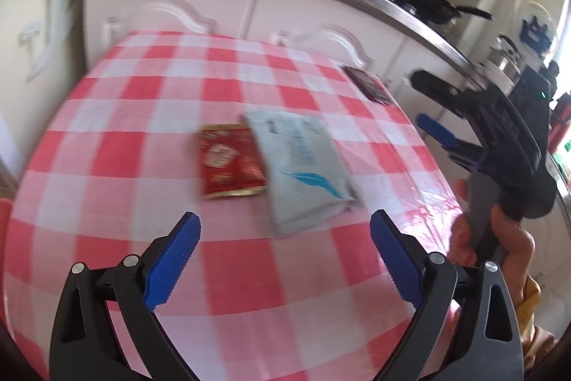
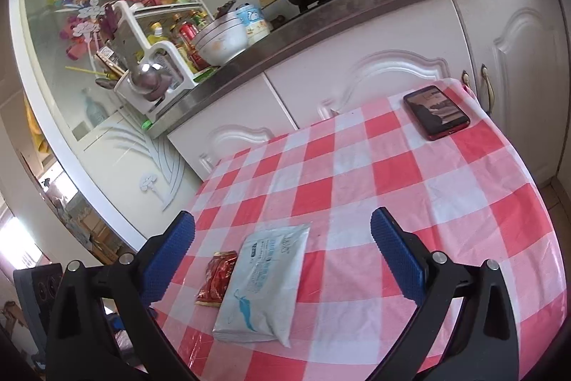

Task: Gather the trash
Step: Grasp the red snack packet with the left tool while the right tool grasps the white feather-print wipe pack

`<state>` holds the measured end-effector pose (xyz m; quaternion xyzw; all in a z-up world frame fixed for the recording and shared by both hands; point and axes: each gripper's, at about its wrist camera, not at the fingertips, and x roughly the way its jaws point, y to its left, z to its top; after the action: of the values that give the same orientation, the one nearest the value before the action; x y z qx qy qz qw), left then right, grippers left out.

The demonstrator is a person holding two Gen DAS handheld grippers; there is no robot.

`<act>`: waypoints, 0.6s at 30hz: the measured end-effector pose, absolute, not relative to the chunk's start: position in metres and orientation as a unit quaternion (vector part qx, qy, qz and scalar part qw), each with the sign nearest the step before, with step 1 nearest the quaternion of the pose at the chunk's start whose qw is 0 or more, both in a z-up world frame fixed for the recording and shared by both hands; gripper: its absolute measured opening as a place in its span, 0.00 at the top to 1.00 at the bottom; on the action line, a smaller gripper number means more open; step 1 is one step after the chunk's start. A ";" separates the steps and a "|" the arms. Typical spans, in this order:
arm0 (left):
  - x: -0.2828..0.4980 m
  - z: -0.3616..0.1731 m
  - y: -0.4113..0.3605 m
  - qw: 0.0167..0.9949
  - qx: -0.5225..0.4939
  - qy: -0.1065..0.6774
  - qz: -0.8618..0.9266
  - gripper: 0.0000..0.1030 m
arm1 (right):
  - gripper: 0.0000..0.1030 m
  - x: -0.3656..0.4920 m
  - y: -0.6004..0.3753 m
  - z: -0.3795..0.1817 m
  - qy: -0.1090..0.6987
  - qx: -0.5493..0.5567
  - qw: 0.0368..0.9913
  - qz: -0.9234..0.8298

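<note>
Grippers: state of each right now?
Left gripper: open, empty, above the tablecloth.
Right gripper: open, empty, above the white pouch.

Red sachet [image 2: 216, 277] flat on checked cloth, touching white-grey pouch [image 2: 263, 284].

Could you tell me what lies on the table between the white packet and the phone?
Nothing: only bare checked tablecloth lies between the white packet and the phone, most clearly in the right wrist view.
</note>
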<state>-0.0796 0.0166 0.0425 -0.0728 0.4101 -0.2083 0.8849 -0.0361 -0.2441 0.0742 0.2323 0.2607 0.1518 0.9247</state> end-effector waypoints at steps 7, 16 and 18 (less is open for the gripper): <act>-0.058 0.017 -0.028 0.860 -0.070 0.443 -0.244 0.08 | 0.04 -0.027 -0.262 0.065 0.282 0.247 0.915 0.150; -0.040 0.010 -0.060 0.844 -0.097 0.445 -0.284 0.08 | 0.04 -0.026 -0.269 0.064 0.290 0.217 0.922 0.136; -0.037 0.009 -0.064 0.840 -0.099 0.450 -0.285 0.08 | 0.04 -0.024 -0.273 0.061 0.293 0.222 0.919 0.140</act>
<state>-0.0367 -0.0644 0.0091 -0.0993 0.4501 -0.2852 0.8404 -0.0239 -0.2733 0.0614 0.2222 0.2926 0.1398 0.9195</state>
